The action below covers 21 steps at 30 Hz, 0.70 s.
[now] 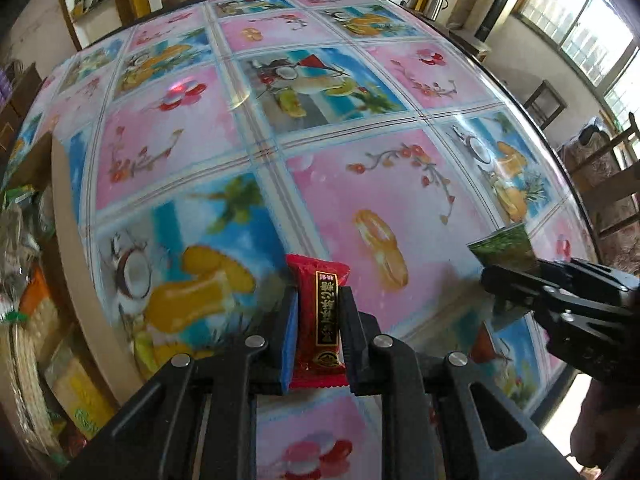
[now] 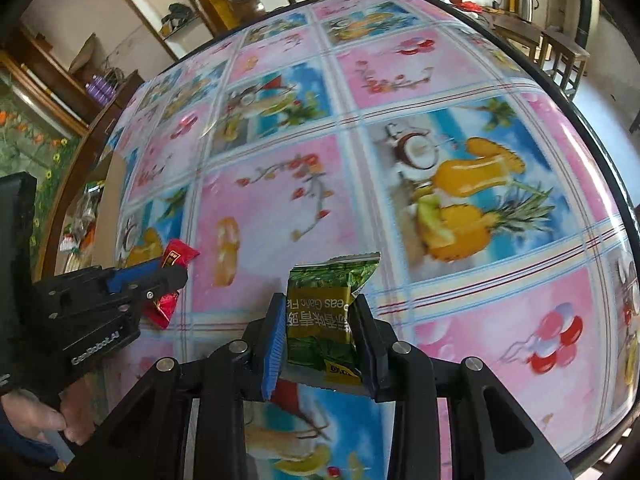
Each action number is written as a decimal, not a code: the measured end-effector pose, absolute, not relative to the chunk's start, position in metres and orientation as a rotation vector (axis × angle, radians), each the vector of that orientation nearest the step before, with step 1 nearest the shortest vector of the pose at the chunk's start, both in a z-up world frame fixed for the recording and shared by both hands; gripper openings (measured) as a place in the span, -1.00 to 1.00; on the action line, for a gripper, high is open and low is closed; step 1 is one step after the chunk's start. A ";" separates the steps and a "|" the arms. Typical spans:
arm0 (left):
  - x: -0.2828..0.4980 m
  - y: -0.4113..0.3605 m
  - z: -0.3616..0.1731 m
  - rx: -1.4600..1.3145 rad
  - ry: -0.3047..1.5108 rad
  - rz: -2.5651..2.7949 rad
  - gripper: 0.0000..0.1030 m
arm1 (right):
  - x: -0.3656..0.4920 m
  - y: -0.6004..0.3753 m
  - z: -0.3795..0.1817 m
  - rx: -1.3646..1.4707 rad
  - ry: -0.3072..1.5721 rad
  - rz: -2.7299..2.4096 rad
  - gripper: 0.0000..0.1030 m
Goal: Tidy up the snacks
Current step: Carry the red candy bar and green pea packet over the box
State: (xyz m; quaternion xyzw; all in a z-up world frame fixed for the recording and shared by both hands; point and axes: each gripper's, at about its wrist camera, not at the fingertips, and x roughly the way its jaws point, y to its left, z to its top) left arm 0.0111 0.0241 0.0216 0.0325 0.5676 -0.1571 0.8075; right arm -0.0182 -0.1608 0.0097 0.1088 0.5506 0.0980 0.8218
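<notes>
The surface point(image 1: 328, 160), covered in a glossy fruit-print cloth, fills both frames. A cardboard box point(image 1: 60, 184) of snacks sits at the left edge. The right gripper point(image 2: 318, 332) fingers clamp a green snack packet point(image 2: 324, 312) at lower centre. The left gripper point(image 1: 318, 332) fingers clamp a red candy packet point(image 1: 318, 320). Risk: either slick wrapper may slip out during transfer, since each is pinched by its sides only.

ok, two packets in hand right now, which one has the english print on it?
The green packet, clamped in the right gripper: its olive label reads partly as Latin letters. The red packet in the left gripper shows only gold Chinese characters on a black strip.
</notes>
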 end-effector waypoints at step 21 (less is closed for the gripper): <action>-0.009 0.079 0.097 0.092 0.998 -0.243 -0.64 | -0.020 -0.077 0.051 0.143 1.083 0.354 -0.32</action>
